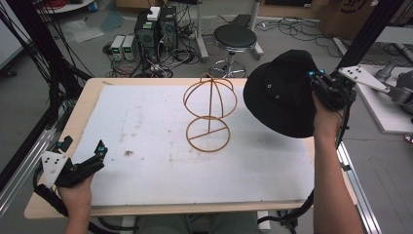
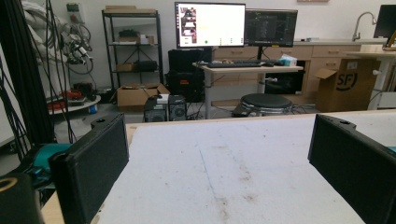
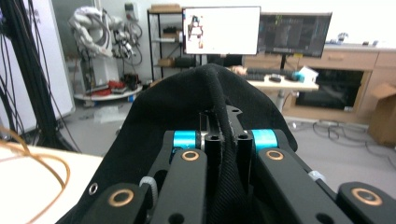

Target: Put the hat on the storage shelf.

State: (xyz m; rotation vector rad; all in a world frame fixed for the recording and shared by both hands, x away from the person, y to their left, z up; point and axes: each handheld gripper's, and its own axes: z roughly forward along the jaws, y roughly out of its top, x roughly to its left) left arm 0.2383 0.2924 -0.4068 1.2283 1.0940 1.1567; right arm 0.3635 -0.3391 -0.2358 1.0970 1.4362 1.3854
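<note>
Between my right gripper's [image 3: 223, 140] closed jaws sits the brim of a black hat [image 1: 282, 92]; in the right gripper view the cloth is pinched tight and bunches up ahead of the jaws. From above, I hold the hat off the table, past its far right corner, with the crown swelling out to the left of my right gripper [image 1: 325, 83] and two small metal eyelets showing on its side.

Just left of the hat, and apart from it, a wire hat stand [image 1: 209, 113] rests on the white mat [image 1: 146, 146]: a round wire globe on top, a flat ring with a crossbar below. A curve of the same tan wire shows at the left edge of the right gripper view.

My left gripper [image 1: 100, 156] hangs low over the near left corner of the mat, well apart from the stand and the hat. Its jaws are spread wide with nothing between them; in the left gripper view I see bare, lightly stained mat between the two black pads [image 2: 93, 163]. Beyond the table's far edge stands a round black stool [image 1: 234, 41].
</note>
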